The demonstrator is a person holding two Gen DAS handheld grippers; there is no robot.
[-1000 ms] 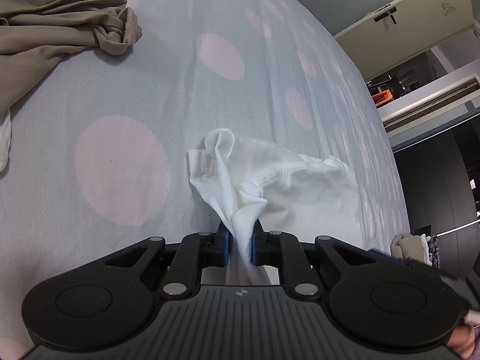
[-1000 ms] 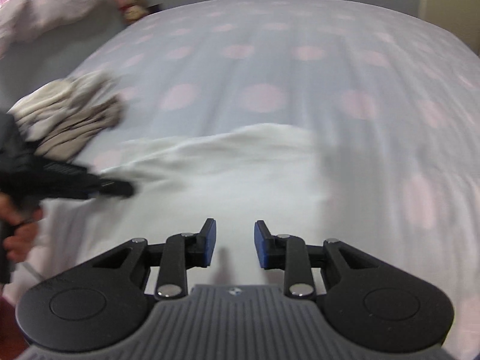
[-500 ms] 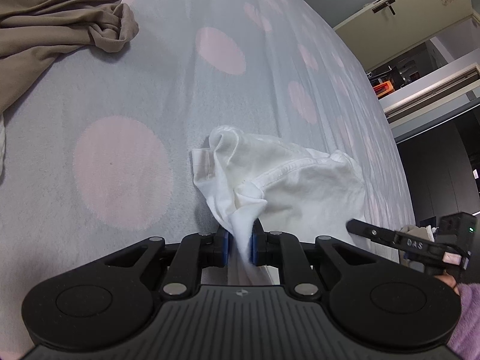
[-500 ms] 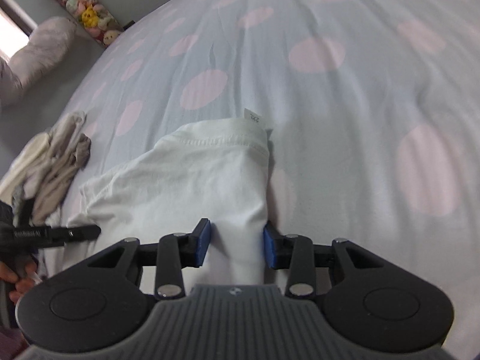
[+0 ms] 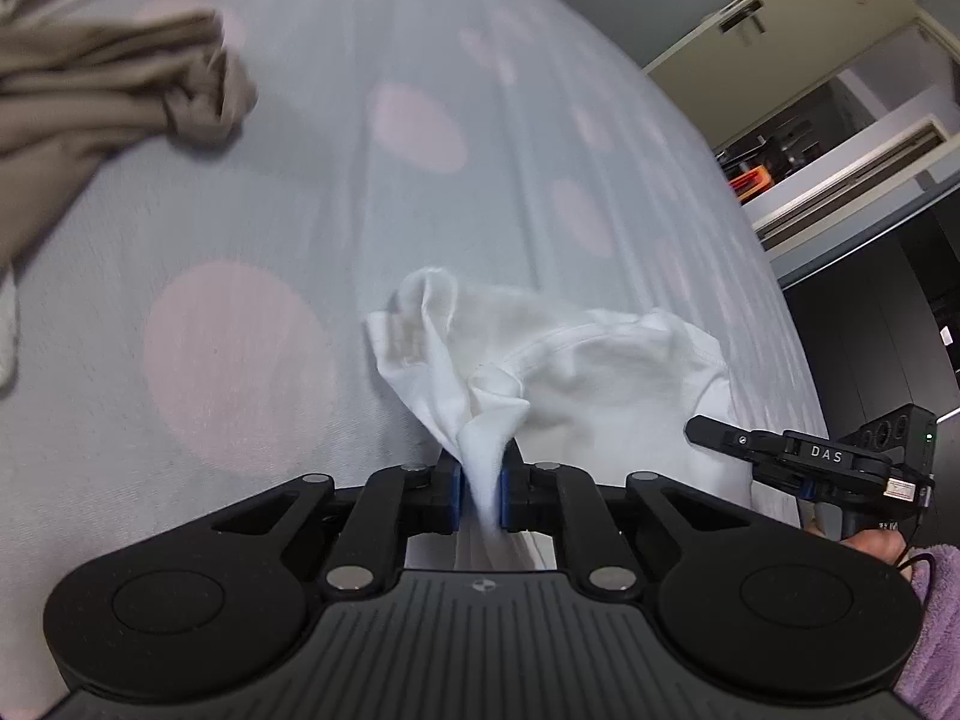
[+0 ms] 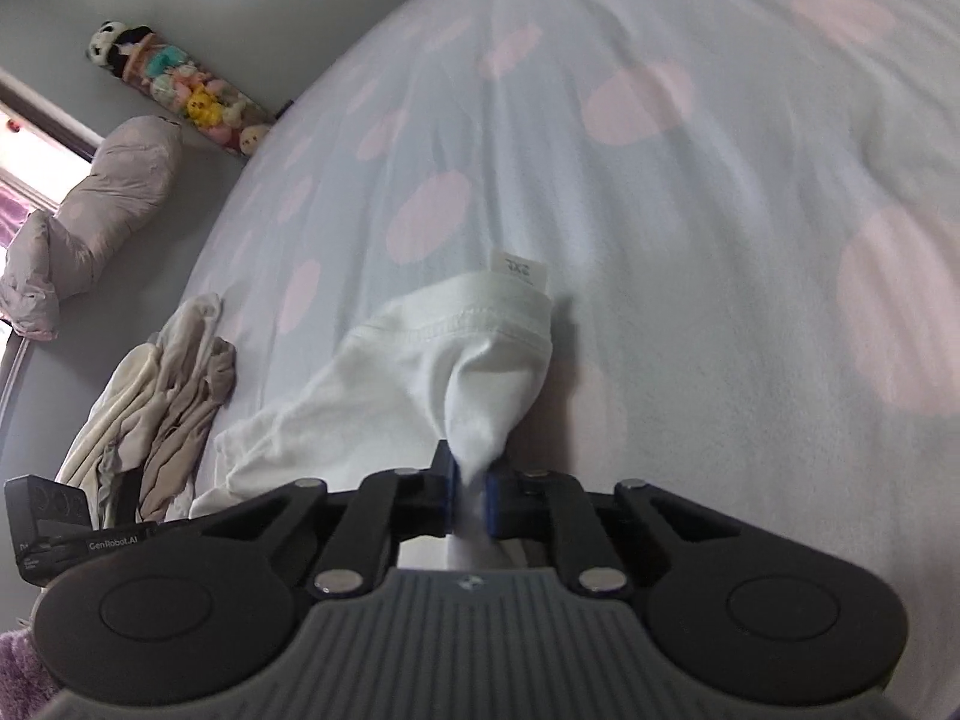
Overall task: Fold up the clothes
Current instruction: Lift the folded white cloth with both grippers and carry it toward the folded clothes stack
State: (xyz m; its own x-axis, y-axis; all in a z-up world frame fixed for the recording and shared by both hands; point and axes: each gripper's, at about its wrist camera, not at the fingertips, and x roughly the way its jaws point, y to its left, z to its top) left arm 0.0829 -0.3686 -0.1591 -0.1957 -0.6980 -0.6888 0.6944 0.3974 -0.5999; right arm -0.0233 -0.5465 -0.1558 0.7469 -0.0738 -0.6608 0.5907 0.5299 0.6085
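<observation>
My left hand-held gripper pinches a bunched fold of the white garment, its jaws closing on the cloth. My right hand-held gripper is closing too, with the garment's hemmed corner squeezed between its blue pads. The garment lies crumpled on the pink-dotted bed, well apart from a beige clothes pile.

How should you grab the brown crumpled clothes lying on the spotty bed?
Probably best to pinch the bunched, knotted end of the brown clothes, coming down from above. That lump stands up off the spotted bedcover, so fingers can close around it; the rest lies flatter and would slip.
</observation>
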